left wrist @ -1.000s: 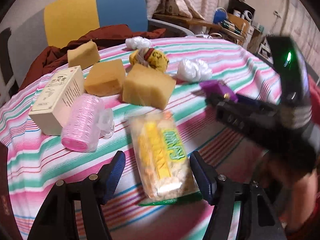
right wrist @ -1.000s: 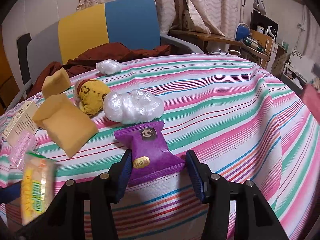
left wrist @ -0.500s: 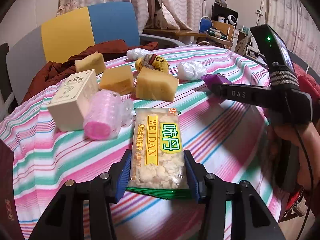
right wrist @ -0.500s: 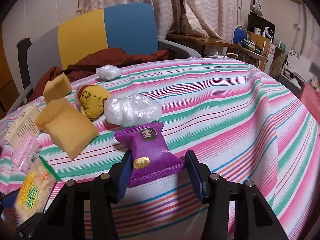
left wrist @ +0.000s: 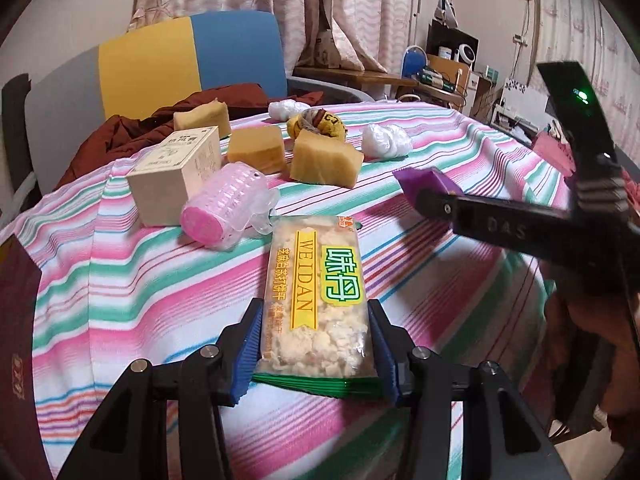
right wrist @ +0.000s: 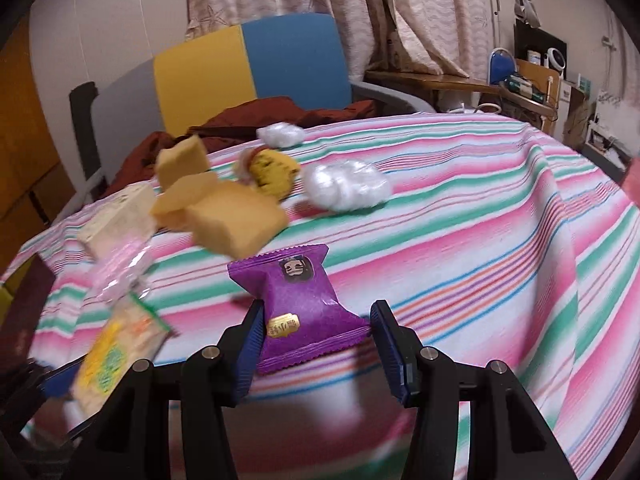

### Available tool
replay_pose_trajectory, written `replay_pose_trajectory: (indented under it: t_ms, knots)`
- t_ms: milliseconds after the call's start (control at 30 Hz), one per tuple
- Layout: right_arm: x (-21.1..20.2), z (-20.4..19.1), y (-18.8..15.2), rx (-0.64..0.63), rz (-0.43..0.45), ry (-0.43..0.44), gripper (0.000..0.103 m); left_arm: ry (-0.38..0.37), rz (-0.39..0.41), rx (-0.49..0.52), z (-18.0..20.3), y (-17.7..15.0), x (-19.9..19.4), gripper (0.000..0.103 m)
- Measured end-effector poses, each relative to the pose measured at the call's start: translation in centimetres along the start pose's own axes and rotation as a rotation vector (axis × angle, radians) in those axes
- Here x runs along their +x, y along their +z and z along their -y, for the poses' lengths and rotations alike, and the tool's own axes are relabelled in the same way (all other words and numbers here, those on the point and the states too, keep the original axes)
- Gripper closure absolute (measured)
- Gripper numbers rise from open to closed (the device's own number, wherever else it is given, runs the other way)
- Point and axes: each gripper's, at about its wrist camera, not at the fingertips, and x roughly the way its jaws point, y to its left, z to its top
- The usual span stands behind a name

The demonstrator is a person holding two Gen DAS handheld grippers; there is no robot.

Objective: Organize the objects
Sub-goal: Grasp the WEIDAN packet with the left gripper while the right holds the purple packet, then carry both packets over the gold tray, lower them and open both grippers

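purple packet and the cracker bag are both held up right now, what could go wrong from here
1. The left gripper clamps only the bottom end of the cracker bag; most of it sticks out past the fingers, so it may sag, slip, or get its contents crushed.
2. The right gripper holds the purple packet with its right finger barely touching, so it could twist free.
3. Both grippers are near each other and might collide.

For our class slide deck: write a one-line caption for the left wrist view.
Left claw grips a snack pack above a striped cloth; right claw holds a purple packet.
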Motion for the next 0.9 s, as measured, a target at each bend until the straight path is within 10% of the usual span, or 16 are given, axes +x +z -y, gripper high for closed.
replay_pose_trajectory:
  t_ms: [900]
  knots:
    - [-5.7,-10.6,-3.6,0.000,-0.051,0.246,0.050,-0.040,0.116,-0.099,-4.4,-5.9,-11.5,0.053]
